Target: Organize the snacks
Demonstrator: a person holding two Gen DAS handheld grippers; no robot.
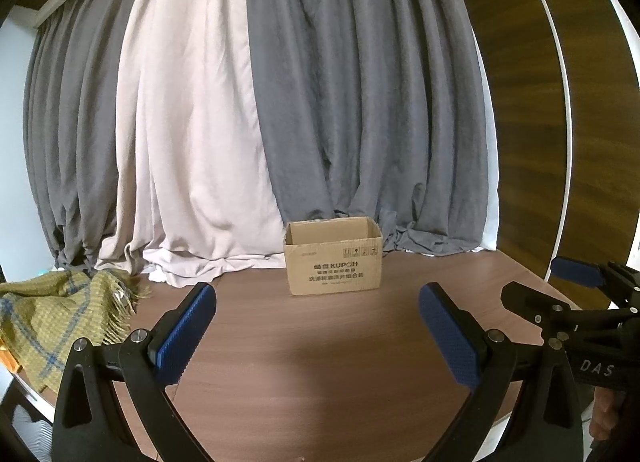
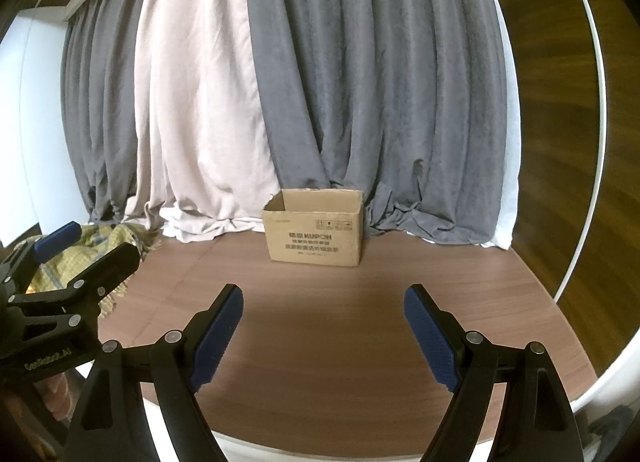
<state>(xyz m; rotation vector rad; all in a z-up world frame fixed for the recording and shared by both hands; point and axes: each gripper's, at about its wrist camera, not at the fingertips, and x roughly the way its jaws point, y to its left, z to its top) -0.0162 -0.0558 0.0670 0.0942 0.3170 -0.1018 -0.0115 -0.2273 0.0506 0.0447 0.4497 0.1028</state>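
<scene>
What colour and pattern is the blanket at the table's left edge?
Mustard yellow with blue plaid lines and a fringe, blanket; clearest in the left wrist view.

- Your left hand-held gripper [image 1: 318, 336] points slightly downward, its jaws wide apart with nothing between them.
- Your right hand-held gripper [image 2: 323, 336] is beside it, also spread wide and empty.

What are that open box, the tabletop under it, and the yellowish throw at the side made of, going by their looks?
The box looks like plain brown corrugated cardboard, matte, with printed lettering and raw-cut top edges. The tabletop seems to be wood or a wood-look laminate: brown straight grain with a soft sheen; which of the two cannot be told. The throw appears to be woven wool or a similar yarn, judging by its coarse checked weave and fringe.
</scene>
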